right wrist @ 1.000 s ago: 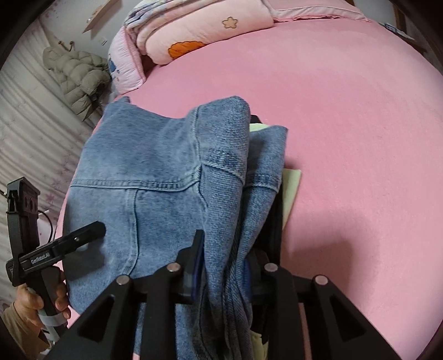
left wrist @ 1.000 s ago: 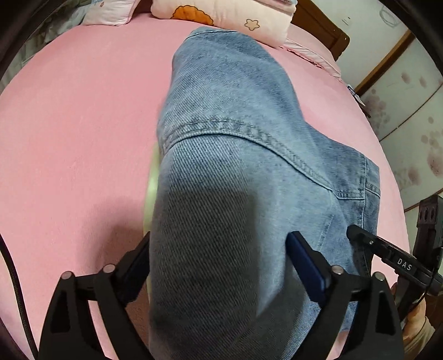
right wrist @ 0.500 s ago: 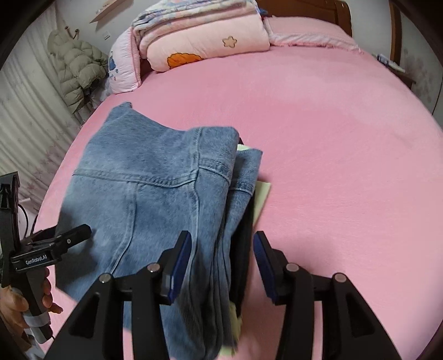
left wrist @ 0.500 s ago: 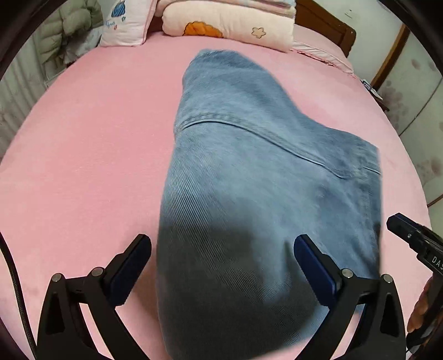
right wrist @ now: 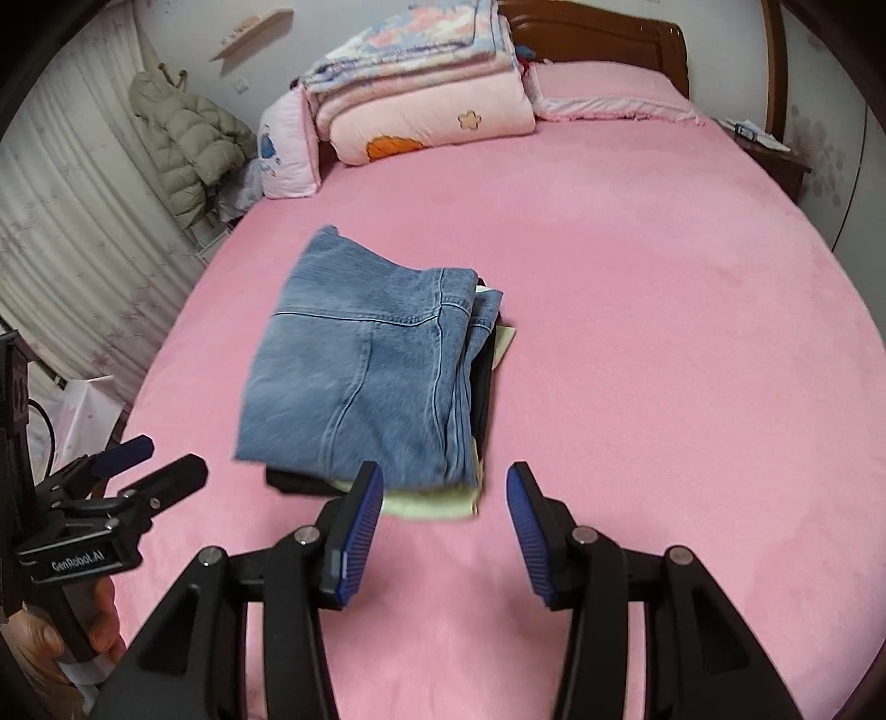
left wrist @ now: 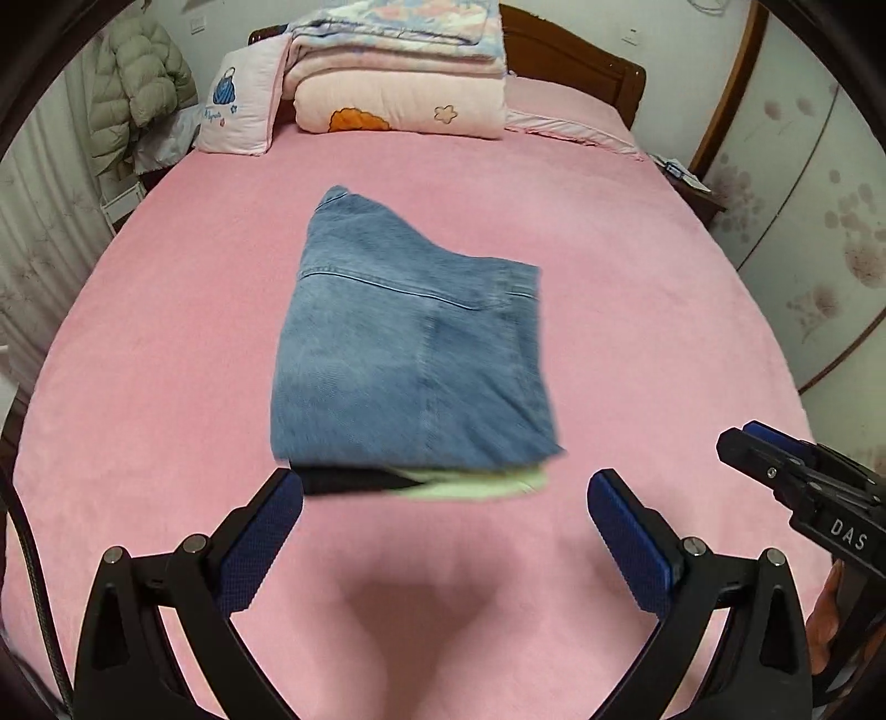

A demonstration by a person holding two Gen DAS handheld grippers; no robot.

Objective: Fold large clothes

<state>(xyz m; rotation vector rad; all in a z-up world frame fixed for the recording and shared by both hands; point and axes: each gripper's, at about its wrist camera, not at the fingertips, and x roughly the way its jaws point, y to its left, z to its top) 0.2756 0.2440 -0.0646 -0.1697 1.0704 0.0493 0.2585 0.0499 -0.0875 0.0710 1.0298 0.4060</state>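
Note:
Folded blue jeans lie on the pink bed, stacked on a black garment and a pale green one. My left gripper hovers above the bed just short of the pile's near edge, wide open and empty. My right gripper stands open too, nothing between its blue pads, raised before the pile's near right corner. Each gripper shows at the edge of the other's view: the right one, the left one.
The pink bed sheet spreads wide to the right of the pile. Folded quilts and a pillow lie at the wooden headboard. A puffy coat hangs at the left by the curtain. A nightstand stands at the far right.
Both grippers let go of the jeans and drew back and up from the pile. The left was around the folded denim, the right shut on its edge; both are now clear.

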